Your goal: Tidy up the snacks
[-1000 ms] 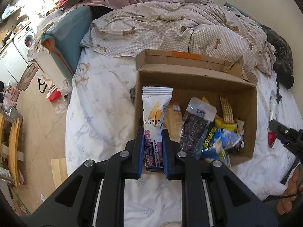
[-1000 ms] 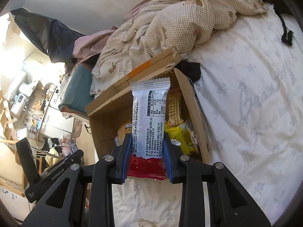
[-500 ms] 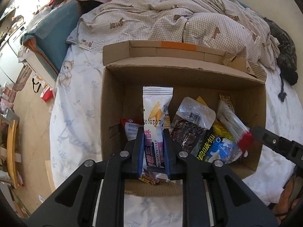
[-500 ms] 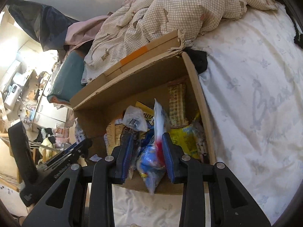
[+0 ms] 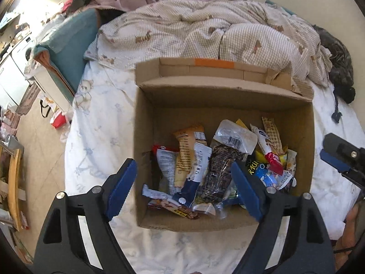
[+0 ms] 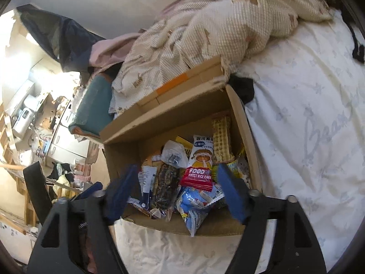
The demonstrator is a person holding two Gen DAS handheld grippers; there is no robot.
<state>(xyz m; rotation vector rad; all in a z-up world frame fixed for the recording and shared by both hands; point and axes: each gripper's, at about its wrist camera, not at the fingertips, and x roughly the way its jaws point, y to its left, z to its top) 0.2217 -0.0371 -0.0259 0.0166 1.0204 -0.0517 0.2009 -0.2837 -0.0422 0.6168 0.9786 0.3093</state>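
Note:
An open cardboard box (image 5: 228, 96) (image 6: 173, 116) stands on the bed and holds several snack packets. The white and navy packet (image 5: 196, 173) lies inside among the others. The red and white rice cake packet (image 6: 198, 171) (image 5: 269, 153) lies on top of the pile at the right. My left gripper (image 5: 184, 182) is open and empty above the box's near side. My right gripper (image 6: 175, 187) is open and empty over the near edge; its tip shows in the left wrist view (image 5: 342, 157).
The box rests on a white printed bedsheet (image 5: 100, 141) (image 6: 308, 125). A crumpled checked duvet (image 5: 205, 34) (image 6: 228, 27) lies behind it. A teal cushion (image 5: 73, 43) is at the bed's left edge. Floor clutter (image 5: 20, 114) lies further left.
Both grippers have opened and let go of their packets, which now lie in the box. Both grippers were shut on upright packets before.

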